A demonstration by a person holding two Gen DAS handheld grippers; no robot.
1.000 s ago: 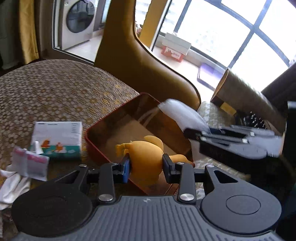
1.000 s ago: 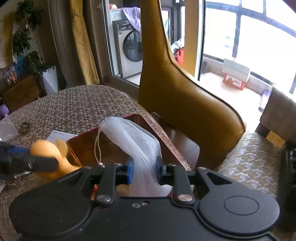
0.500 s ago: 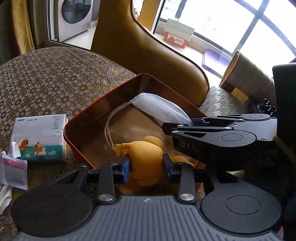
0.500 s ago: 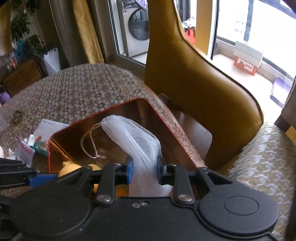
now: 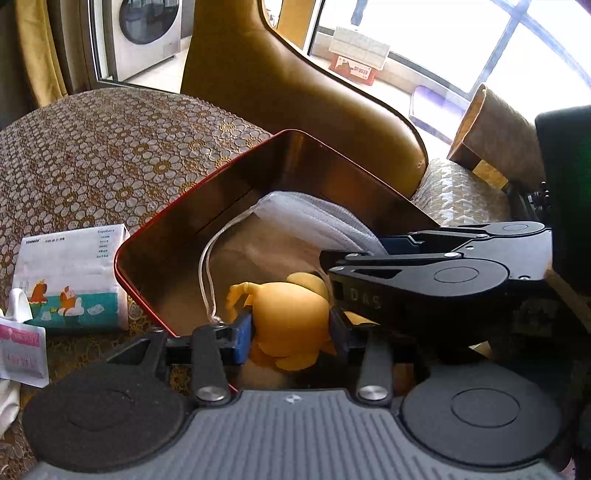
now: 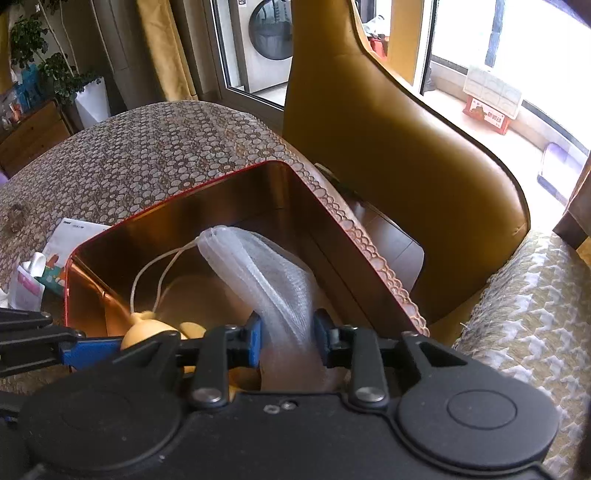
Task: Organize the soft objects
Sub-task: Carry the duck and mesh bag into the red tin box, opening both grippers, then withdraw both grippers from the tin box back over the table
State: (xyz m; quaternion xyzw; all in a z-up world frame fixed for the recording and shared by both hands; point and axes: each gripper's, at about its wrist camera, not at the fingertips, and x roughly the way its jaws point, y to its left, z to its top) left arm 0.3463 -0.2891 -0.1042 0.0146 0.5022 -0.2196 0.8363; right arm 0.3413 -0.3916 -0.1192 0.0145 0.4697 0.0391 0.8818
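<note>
Tissue pack (image 5: 72,275) on patterned tablecloth (image 5: 110,155); mustard chair (image 6: 399,155); washing machine (image 6: 267,40), possibly.

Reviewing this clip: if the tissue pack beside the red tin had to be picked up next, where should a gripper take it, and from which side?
Grip the tissue pack across its two long edges, coming straight down from above. It lies flat on the tablecloth, so only the top is exposed. Its right end lies close against the red tin, and a small sachet crowds the left corner.

Place: a home, a dining corner by a balcony.
Far: washing machine (image 5: 149,31) behind a glass door, gold curtains (image 6: 166,48).
Near: patterned tablecloth (image 5: 110,155), leather chair (image 6: 406,155).
Far left: houseplant (image 6: 44,66).
</note>
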